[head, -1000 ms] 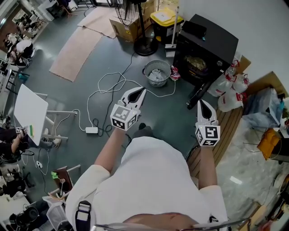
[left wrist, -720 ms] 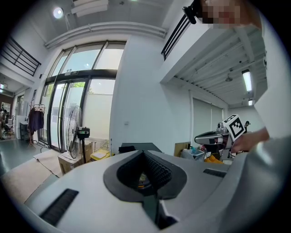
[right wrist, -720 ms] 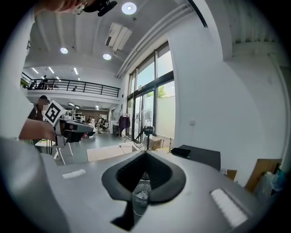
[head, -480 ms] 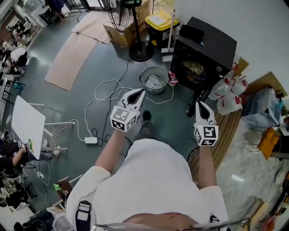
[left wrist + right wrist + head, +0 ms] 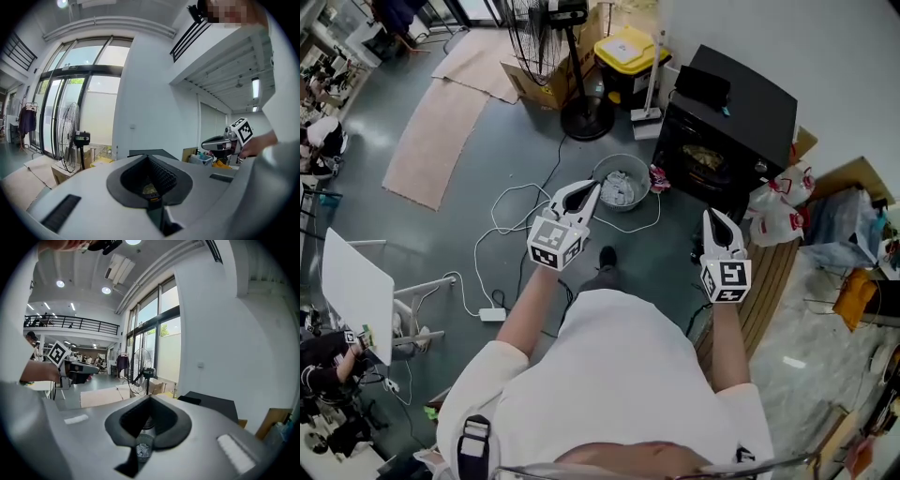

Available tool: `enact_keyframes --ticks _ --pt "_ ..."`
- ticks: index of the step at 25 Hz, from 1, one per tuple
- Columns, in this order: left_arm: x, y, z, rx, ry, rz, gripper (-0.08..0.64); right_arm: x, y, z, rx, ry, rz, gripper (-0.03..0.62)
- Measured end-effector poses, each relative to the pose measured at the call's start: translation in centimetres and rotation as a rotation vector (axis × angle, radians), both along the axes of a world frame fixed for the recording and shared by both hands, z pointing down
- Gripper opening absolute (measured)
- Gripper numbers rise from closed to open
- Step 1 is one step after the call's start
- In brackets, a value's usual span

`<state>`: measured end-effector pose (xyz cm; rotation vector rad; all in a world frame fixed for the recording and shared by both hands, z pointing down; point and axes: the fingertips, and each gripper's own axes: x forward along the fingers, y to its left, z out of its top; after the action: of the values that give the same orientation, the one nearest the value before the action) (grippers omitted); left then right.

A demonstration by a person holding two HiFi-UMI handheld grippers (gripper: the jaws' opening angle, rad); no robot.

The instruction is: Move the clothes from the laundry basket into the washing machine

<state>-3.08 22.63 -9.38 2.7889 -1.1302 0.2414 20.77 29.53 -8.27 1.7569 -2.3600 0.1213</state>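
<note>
Both pairs of tongs are held out in front of the person at about chest height, pointing nearly level towards the far wall. Neither is low enough to reach anything, so I'd say this is the approach, before any grab.

The left tongs (image 5: 594,188) are closed tip to tip, with only the hollow between the jaws and nothing in it. The right tongs (image 5: 713,217) are pinched fully together and are just as empty.

The laundry basket (image 5: 643,181), a round mesh tub, stands on the floor just beyond the tips of the left tongs and a little towards the right pair. A crumpled heap of pale clothes (image 5: 619,190) lies in the bottom of it, none of it lifted yet.

The washing machine (image 5: 741,98) is a black box straight ahead of the right tongs. Its front opening (image 5: 703,155) is turned towards the basket. Something pale shows inside the drum, but I cannot tell what it is.

With the basket this close to the opening, each garment needs only a short swing across. That is probably why it was put there.

A white cable (image 5: 520,199) loops over the floor below the left tongs, and I'd watch my feet there. A standing fan (image 5: 586,120) and a yellow-lidded bin (image 5: 630,49) are farther off beyond the left tongs. Tied plastic bags (image 5: 773,214) sit just outside the right tongs.
</note>
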Motion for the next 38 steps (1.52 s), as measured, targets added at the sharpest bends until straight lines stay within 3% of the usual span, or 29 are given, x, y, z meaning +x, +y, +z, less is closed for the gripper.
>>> enact_keyframes --ticks 11,21,26,38 --pt "-2.7 -10.9 1.8 -0.043 -0.020 0.045 0.005 -3.6 -11.6 1.1 -0.044 -0.003 0.013 0.011" --pt "-3.3 -16.0 3.2 -0.080 -0.040 0.054 0.006 -4.6 -16.9 2.2 -0.094 0.007 0.009 0.011" --pt "-3.3 -17.2 4.0 -0.107 -0.049 0.010 0.005 -4.0 -19.3 2.2 -0.102 0.005 -0.026 0.011" --pt "-1.7 -18.8 5.7 -0.146 -0.018 -0.205 0.006 -2.4 -25.9 4.1 -0.136 0.054 -0.265 0.011"
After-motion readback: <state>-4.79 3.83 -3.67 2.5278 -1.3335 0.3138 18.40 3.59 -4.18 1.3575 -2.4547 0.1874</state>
